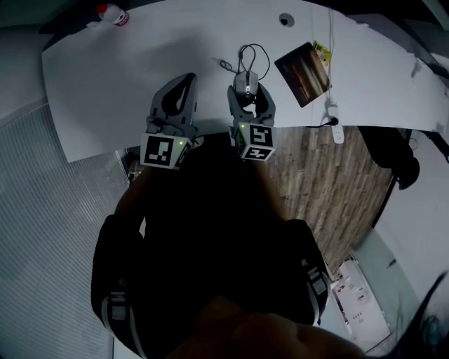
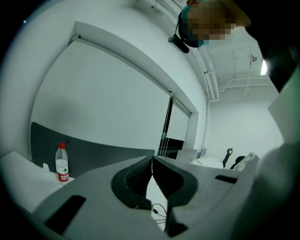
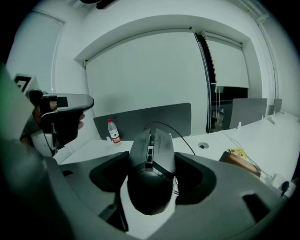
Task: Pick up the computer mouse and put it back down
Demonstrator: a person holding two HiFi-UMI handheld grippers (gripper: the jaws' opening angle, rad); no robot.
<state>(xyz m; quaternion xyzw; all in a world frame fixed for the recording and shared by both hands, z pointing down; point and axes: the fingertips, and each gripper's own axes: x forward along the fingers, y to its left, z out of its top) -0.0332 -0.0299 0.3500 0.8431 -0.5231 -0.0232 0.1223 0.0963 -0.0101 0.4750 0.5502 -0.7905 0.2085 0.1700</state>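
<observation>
Dark-clothed torso of the person fills the near part of the head view, both grippers held out past it over the near edge of the white desk [image 1: 105,77].

Right gripper [image 1: 250,95]: jaws closed in on the computer mouse [image 1: 245,83], one against each flank. Right gripper view confirms this: mouse [image 3: 152,157] sits squarely between the jaws, nose pointing away, its cable [image 3: 180,136] arcing off the front. Whether the mouse is clear of the desk cannot be told.

Left gripper [image 1: 184,78]: just left of the right one, well apart from the mouse. Its own view shows the jaws brought together at the tips with nothing between them [image 2: 152,161].

Cable [image 1: 256,55] loops on the desk just beyond the mouse. Dark book [image 1: 303,71] lies to the right of it. Water bottle [image 1: 112,14] stands at the far left corner.
</observation>
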